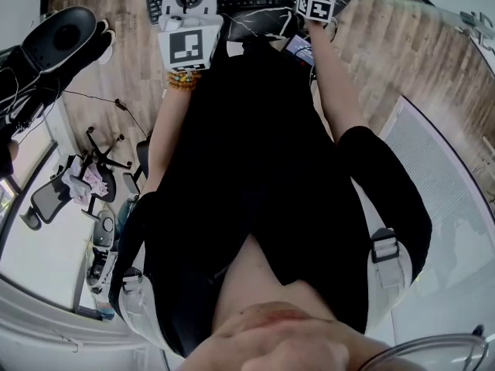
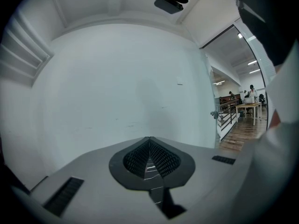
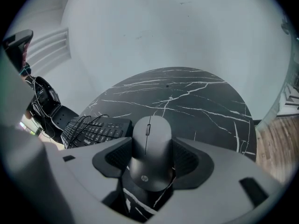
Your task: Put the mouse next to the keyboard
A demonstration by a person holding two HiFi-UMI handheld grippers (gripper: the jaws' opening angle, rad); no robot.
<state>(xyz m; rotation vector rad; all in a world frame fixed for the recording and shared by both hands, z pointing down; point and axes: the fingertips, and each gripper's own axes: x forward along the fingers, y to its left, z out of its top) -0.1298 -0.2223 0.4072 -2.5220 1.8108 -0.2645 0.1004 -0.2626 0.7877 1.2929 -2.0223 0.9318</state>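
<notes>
A person in a black top [image 1: 263, 176] stands at a round black marble surface [image 3: 201, 97] veined with white, holding a gripper in each hand. The right gripper [image 3: 151, 159] pinches a black computer mouse [image 3: 150, 141] between its two dark ribbed pads, one pad against each side of the mouse. The mouse points away from the person, scroll wheel at the far end and a small logo at the near end. It sits over the near part of the surface; whether it touches the marble cannot be told. A black keyboard [image 3: 96, 129] lies on the surface to the left of the mouse, close by but apart from it, with thin black cables [image 3: 81, 122] draped across its keys. The left gripper [image 2: 149, 158] is pressed together with nothing between its pads, and faces a plain white wall [image 2: 121, 87]. From above, a beaded bracelet [image 1: 182, 79] shows on the person's left wrist, and the wood floor [image 1: 402, 45] runs under the surface
</notes>
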